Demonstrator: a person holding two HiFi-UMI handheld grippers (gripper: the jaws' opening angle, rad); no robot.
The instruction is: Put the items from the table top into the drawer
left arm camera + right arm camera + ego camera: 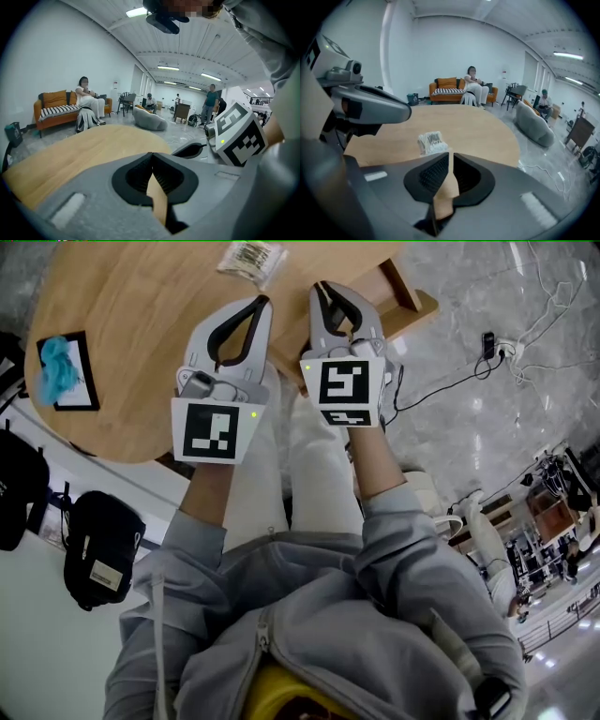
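Cotton-swab packet [251, 259]: clear wrap, flat on the round wooden table [141, 296], just beyond both gripper tips. Sticks run roughly away from the person; print on the wrap is too small to read. Crumpled blue item [58, 367] sits on a black-edged white card [84, 390] near the table's left rim. Wooden drawer [405, 292] juts out at the table's right rim. Left gripper [262, 302]: over the table's near edge, jaws closed tip to tip, nothing held. Right gripper [322, 287]: beside it, jaws together, also empty. Black bag [98, 540] on the floor left of the table; its white tag is unreadable.
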